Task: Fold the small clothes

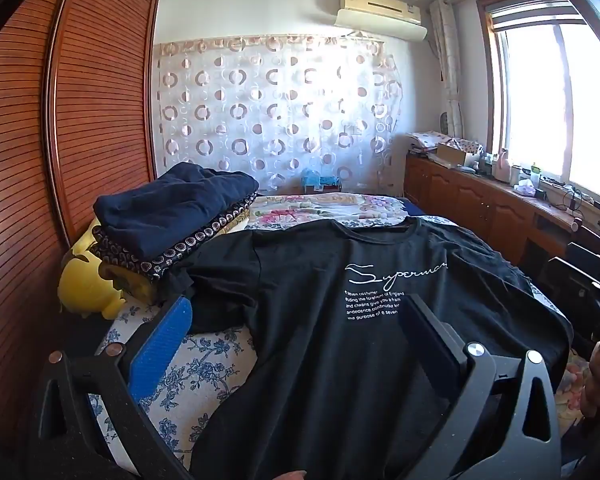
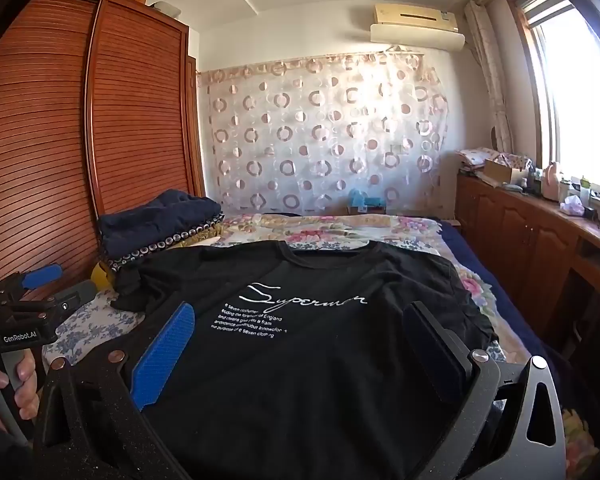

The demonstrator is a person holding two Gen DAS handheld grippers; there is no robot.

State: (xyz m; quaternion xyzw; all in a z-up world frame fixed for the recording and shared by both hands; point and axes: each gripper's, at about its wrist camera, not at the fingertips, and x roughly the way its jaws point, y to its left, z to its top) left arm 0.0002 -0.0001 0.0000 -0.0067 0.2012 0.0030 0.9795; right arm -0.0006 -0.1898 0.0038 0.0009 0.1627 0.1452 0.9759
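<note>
Watching for a lopsided fold: the bed (image 1: 204,364) is soft and the tee (image 1: 320,340) lies flat, print up, collar at the far end, so any one-sided pull would likely drag it askew. The tee's far-left sleeve is bunched against the stack (image 1: 172,216) of folded clothes, beyond the left fingers (image 1: 168,340), and could snag there. Left gripper (image 1: 296,344) released, spread wide, tee between and under the fingers, nothing held. Right gripper (image 2: 300,348) likewise spread wide over the tee's middle, empty; contact with the cloth can't be told.
</note>
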